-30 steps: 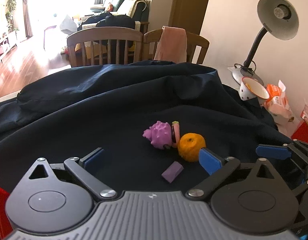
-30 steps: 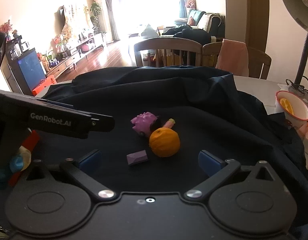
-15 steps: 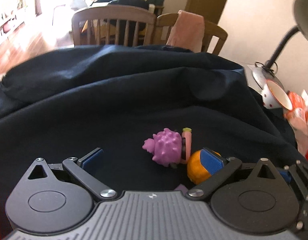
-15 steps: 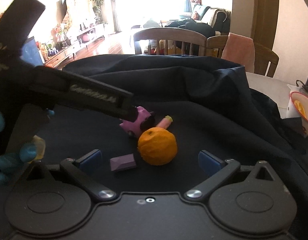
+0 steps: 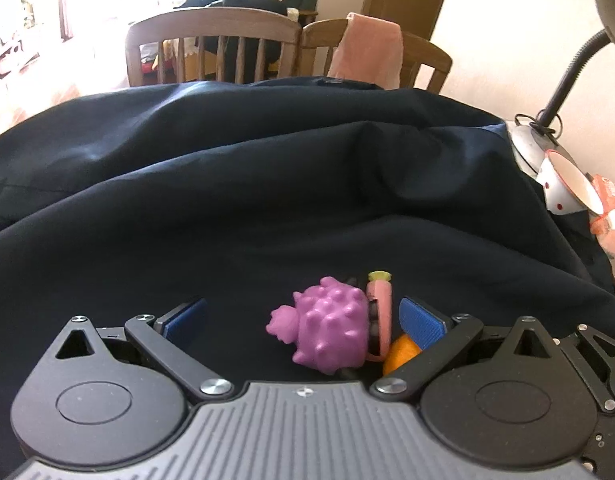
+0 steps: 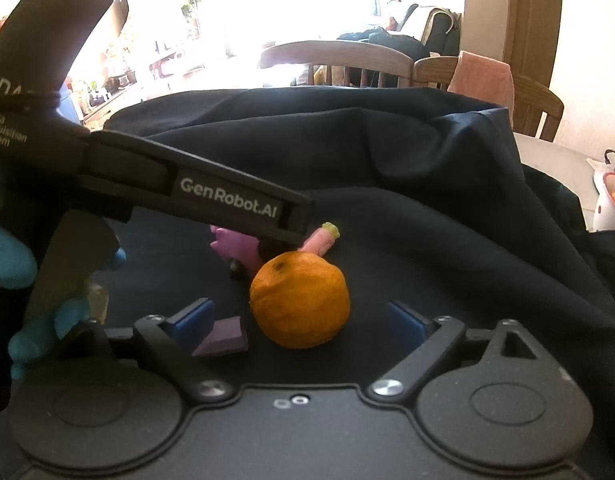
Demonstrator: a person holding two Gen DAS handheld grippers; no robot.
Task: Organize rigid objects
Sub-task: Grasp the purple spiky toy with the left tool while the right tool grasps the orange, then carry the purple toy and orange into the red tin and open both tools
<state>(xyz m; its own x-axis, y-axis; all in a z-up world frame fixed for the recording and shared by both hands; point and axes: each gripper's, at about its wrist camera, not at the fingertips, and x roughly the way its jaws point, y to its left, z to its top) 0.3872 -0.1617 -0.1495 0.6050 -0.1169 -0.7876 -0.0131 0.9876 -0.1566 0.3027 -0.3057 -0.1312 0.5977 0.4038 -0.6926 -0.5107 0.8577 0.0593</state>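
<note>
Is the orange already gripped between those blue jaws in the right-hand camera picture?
No, the orange sits on the dark cloth between the right gripper jaws, which stand wide open, clear of it.

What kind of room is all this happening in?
Most likely a home dining area opening onto a living room: wooden dining chairs stand behind the cloth-covered table, a sofa sits beyond, and a desk lamp stands at the side.

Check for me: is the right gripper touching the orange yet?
Apart. The right wrist view shows the orange between the open right gripper fingers, dark cloth visible on both sides.
</note>
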